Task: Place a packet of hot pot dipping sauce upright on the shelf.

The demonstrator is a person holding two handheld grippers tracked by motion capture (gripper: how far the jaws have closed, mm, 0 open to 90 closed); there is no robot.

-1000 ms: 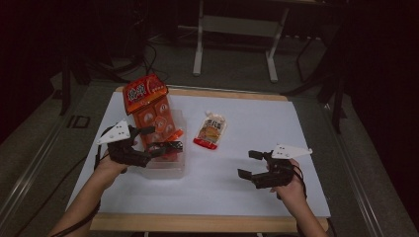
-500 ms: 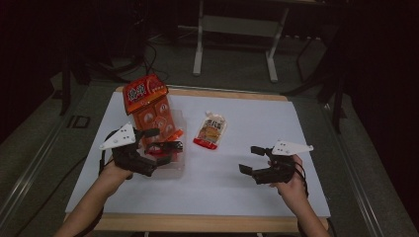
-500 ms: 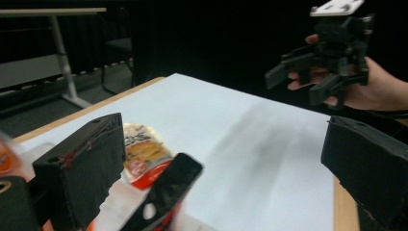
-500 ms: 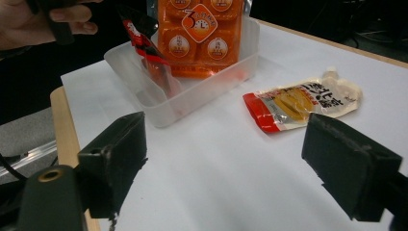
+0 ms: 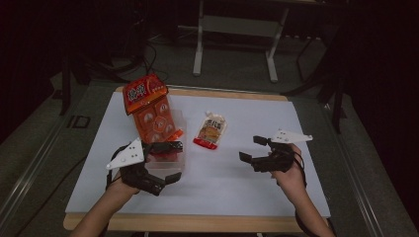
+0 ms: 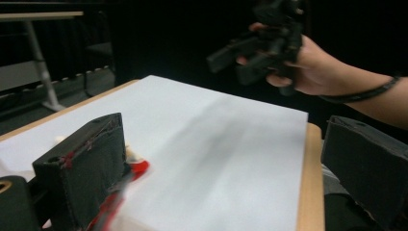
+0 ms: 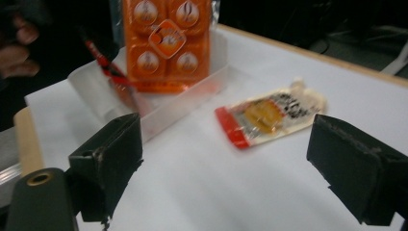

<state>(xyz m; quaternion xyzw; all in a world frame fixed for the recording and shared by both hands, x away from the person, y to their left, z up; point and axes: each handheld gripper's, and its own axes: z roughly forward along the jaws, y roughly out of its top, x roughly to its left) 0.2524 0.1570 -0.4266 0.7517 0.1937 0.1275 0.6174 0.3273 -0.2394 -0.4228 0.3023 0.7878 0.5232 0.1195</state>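
We held the left gripper (image 5: 170, 162) beside the clear tray (image 5: 174, 163), jaws wide and empty. The right gripper (image 5: 253, 149), jaws just opening and empty, sat near the snack packet (image 5: 211, 129) on the tabletop (image 5: 222, 192).

Left gripper (image 6: 231, 159): jaws wide apart, nothing between them but the white sheet (image 6: 216, 139) on the table, whose wooden edge (image 6: 308, 183) runs at right. A red packet edge (image 6: 137, 168), blurred, lies just beside the near jaw. Across the sheet, a hand (image 6: 312, 67) holds the other gripper (image 6: 260, 48) above the table; a dark band circles its wrist.
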